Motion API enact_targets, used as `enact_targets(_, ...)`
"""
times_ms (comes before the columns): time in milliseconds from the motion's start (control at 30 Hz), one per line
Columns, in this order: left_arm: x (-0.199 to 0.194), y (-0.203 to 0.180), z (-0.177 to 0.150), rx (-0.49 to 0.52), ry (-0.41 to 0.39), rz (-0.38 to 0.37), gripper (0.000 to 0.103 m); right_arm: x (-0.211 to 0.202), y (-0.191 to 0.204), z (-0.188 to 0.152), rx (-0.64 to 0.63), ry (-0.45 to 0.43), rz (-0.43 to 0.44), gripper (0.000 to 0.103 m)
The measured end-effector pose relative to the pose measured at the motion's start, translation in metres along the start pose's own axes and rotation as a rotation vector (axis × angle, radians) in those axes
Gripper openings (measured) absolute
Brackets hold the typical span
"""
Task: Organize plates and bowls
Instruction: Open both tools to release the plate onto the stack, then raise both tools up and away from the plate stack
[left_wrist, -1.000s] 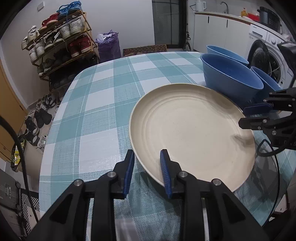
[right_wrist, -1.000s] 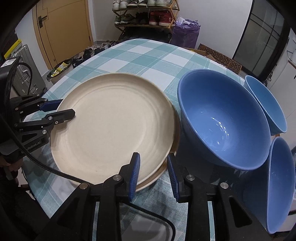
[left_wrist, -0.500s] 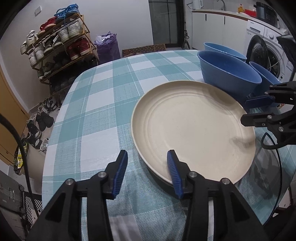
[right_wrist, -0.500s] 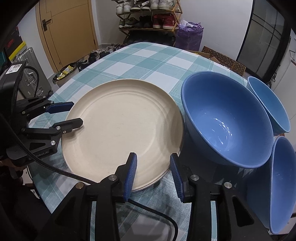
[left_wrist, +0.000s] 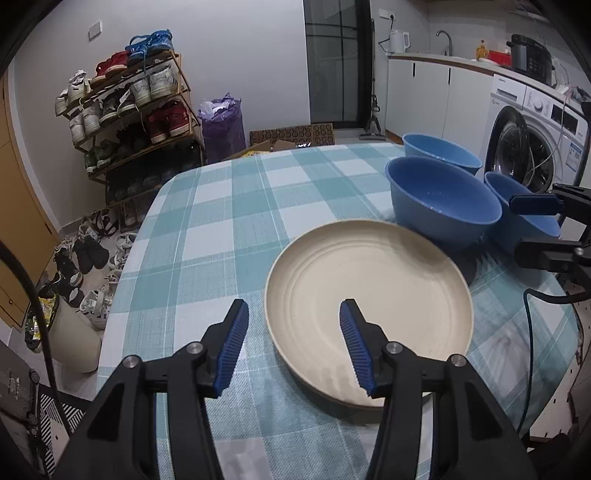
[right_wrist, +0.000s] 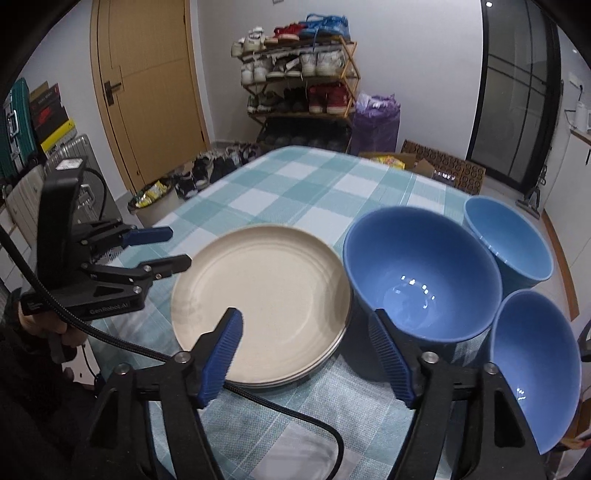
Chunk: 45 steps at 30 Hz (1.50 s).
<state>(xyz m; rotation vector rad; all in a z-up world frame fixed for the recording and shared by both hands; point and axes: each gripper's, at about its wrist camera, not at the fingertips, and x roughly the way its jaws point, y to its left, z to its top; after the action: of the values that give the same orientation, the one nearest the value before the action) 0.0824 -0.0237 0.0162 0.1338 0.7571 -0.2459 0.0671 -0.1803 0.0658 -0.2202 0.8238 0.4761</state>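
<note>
A stack of cream plates (left_wrist: 369, 295) (right_wrist: 262, 295) lies on the checked tablecloth. To its right stand three blue bowls: a large bowl (right_wrist: 421, 273) (left_wrist: 441, 201), a far bowl (right_wrist: 508, 240) and a near bowl (right_wrist: 532, 365). My left gripper (left_wrist: 293, 310) (right_wrist: 179, 246) hovers above the stack's left rim, its jaws opening and touching nothing. My right gripper (right_wrist: 306, 317) (left_wrist: 517, 227) hangs over the gap between the stack and the large bowl, its jaws also opening with nothing pressed between them.
The table (left_wrist: 207, 229) drops off at its left and near edges. A shoe rack (left_wrist: 129, 118), a purple bag (left_wrist: 221, 125) and a washing machine (left_wrist: 535, 133) stand beyond it. A black cable (right_wrist: 258, 398) trails across the cloth near the right gripper.
Both grippers let go of the top plate's rim, opened wider and rose back from it. The plate now rests on the stack.
</note>
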Motion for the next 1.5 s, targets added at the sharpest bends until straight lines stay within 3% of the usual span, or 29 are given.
enact_targets(100, -0.007, -0.005, 0.004, -0.002, -0.018, -0.015, 0.055, -0.019, 0.002, 0.004, -0.010, -0.066, -0.001, 0.084)
enact_targets(167, -0.012, -0.009, 0.006, 0.009, -0.034, -0.015, 0.064, -0.031, 0.003, 0.006, -0.019, -0.105, -0.015, 0.090)
enact_targets(233, -0.018, -0.013, 0.008, 0.022, -0.058, -0.014, 0.085, -0.041, 0.003, 0.006, -0.023, -0.138, -0.035, 0.098)
enact_targets(367, -0.032, -0.023, 0.015, 0.038, -0.110, -0.021, 0.097, -0.055, -0.004, 0.004, -0.003, -0.168, -0.052, 0.100)
enact_targets(700, -0.042, -0.041, 0.037, 0.008, -0.171, -0.052, 0.099, -0.099, -0.029, -0.005, 0.056, -0.287, -0.104, 0.102)
enact_targets(900, -0.040, -0.044, 0.037, 0.007, -0.178, -0.043, 0.099, -0.095, -0.042, -0.021, 0.072, -0.281, -0.183, 0.102)
enact_targets(1133, -0.033, -0.048, 0.036, 0.004, -0.171, -0.039, 0.099, -0.090, -0.062, -0.043, 0.156, -0.290, -0.158, 0.102)
enact_targets(1500, -0.028, -0.061, 0.051, -0.013, -0.211, -0.060, 0.099, -0.105, -0.065, -0.034, 0.167, -0.379, -0.189, 0.102)
